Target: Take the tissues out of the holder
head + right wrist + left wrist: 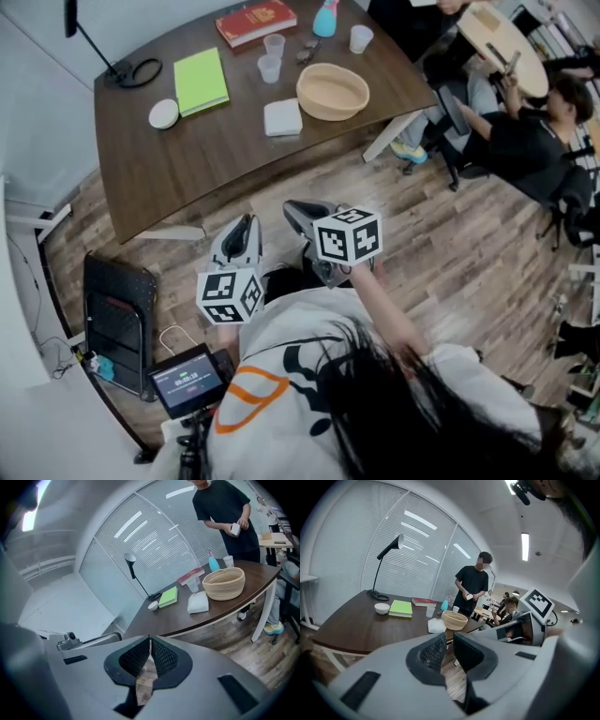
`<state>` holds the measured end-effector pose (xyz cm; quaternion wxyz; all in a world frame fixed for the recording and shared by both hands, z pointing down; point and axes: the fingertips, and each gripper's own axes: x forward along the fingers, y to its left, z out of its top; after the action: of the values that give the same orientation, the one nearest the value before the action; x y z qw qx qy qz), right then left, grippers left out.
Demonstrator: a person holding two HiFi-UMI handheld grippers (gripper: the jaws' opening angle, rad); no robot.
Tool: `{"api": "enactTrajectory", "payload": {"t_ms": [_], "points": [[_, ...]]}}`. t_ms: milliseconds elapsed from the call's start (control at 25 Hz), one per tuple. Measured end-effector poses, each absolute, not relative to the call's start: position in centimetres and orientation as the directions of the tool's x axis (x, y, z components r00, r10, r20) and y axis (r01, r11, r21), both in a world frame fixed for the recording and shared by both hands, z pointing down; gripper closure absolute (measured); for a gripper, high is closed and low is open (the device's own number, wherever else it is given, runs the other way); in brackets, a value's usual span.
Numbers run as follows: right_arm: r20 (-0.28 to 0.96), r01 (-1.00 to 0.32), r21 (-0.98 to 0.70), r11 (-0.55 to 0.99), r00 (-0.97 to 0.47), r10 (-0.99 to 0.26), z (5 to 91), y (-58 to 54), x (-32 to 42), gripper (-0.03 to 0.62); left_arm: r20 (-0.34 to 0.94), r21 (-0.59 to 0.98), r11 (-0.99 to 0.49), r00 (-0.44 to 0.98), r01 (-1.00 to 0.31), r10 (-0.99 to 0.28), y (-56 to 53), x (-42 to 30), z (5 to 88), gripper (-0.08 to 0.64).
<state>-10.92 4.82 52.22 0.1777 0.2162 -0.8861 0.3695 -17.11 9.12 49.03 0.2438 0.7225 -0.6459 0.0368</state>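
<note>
A white tissue holder lies on the dark wooden table, beside a woven basket. It also shows in the left gripper view as a white tissue holder and in the right gripper view as a white tissue holder. Both grippers hang over the floor, well short of the table's near edge. My left gripper has its jaws a narrow gap apart, with nothing between them. My right gripper has its tips together and holds nothing.
On the table lie a green notebook, a red book, a small white bowl, three cups, a blue bottle and a lamp base. A person stands behind the table. Others sit at right. A black chair stands at left.
</note>
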Motion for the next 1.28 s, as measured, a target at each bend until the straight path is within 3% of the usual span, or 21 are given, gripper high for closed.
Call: {"api": "enactTrajectory", "payload": {"t_ms": [320, 760, 1280], "points": [[0.499, -0.554, -0.554, 0.621, -0.818, -0.285, 52.2, 8.9, -8.3, 0.569, 0.351, 0.331, -0.111, 0.232, -0.937, -0.907, 12.8, -13.9, 49.1, 0.515], [0.486, -0.508, -0.552, 0.661, -0.841, -0.24, 51.3, 10.6, -6.0, 0.569, 0.34, 0.327, -0.034, 0.151, -0.944, -0.928, 14.8, -11.8, 48.2, 0.515], [0.493, -0.503, -0.545, 0.671, -0.84, -0.228, 52.0, 14.2, 5.7, 0.569, 0.344, 0.323, -0.049, 0.165, -0.945, -0.924, 18.0, 0.5, 48.6, 0.515]]}}
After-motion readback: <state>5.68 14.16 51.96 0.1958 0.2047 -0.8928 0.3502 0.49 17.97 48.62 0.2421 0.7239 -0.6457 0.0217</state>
